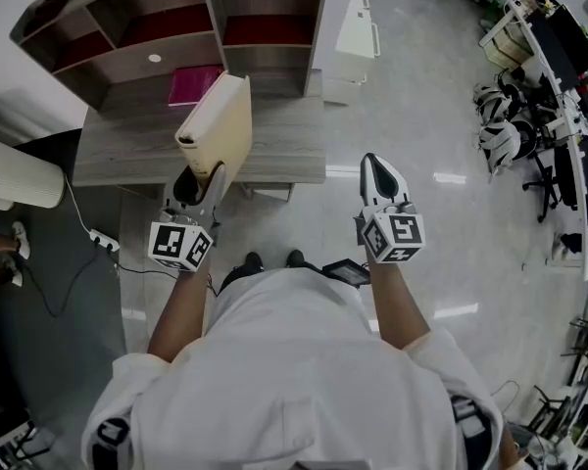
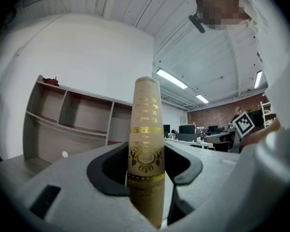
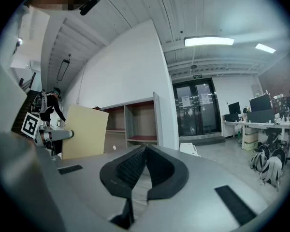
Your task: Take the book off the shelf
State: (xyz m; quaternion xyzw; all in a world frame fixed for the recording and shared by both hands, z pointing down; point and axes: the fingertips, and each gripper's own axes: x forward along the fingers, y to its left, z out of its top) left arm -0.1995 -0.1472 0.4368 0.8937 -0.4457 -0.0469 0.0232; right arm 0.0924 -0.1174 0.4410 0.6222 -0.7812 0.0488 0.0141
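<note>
A cream book point(image 1: 219, 123) with gold print on its spine point(image 2: 146, 129) is held upright above the front of the wooden desk point(image 1: 284, 150), clear of the shelf unit point(image 1: 167, 27). My left gripper point(image 1: 202, 176) is shut on the book's lower edge, with the spine between its jaws point(image 2: 146, 170). In the right gripper view the book's cover point(image 3: 84, 132) stands at the left, in front of the shelf. My right gripper point(image 1: 375, 164) hangs to the right of the desk over the floor. Its jaws point(image 3: 144, 151) are shut with nothing between them.
A pink book point(image 1: 194, 84) lies flat on the desk under the shelf unit. A white cabinet point(image 1: 358, 27) stands right of the shelf. A power strip point(image 1: 103, 240) and cable lie on the floor at left. Office desks and chairs point(image 1: 529, 116) fill the far right.
</note>
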